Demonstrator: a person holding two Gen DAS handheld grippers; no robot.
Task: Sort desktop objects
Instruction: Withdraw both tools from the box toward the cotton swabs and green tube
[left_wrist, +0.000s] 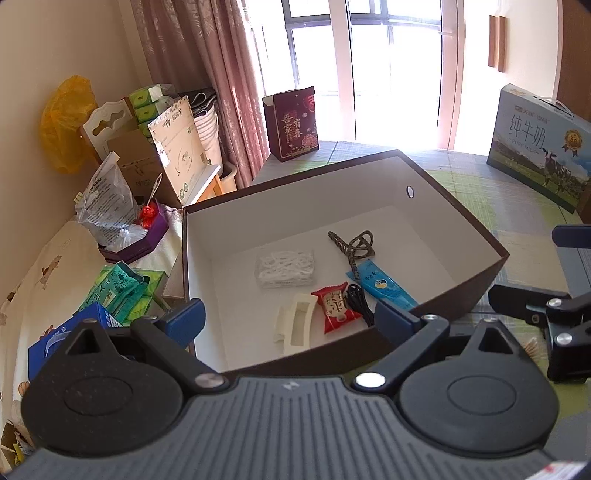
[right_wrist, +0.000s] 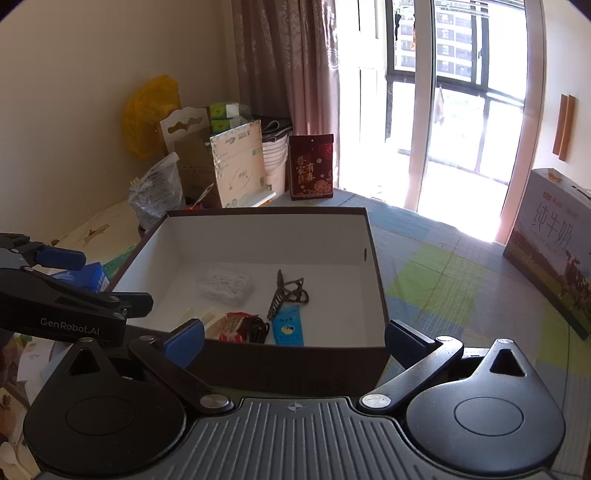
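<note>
A dark brown box (left_wrist: 480, 229) with a white inside stands on the table. On its floor lie a white mesh packet (left_wrist: 284, 267), a patterned cord (left_wrist: 352, 247), a blue sachet (left_wrist: 384, 286), a red candy (left_wrist: 334, 308), a black cord (left_wrist: 360, 301) and a white hair clip (left_wrist: 295, 323). My left gripper (left_wrist: 291, 321) hangs open over the box's near wall, holding nothing. My right gripper (right_wrist: 295, 341) is open and empty in front of the box (right_wrist: 376, 280), which shows the same packet (right_wrist: 225, 286), sachet (right_wrist: 288, 328) and candy (right_wrist: 232, 326).
A milk carton case (left_wrist: 539, 147) stands at the right on the checked tablecloth (right_wrist: 443, 280). A dark red gift bag (left_wrist: 291, 122) stands behind the box by the window. Left of the box: green tissue packs (left_wrist: 122, 291), a blue box (left_wrist: 66, 332), a purple tray (left_wrist: 136, 243), cardboard boxes.
</note>
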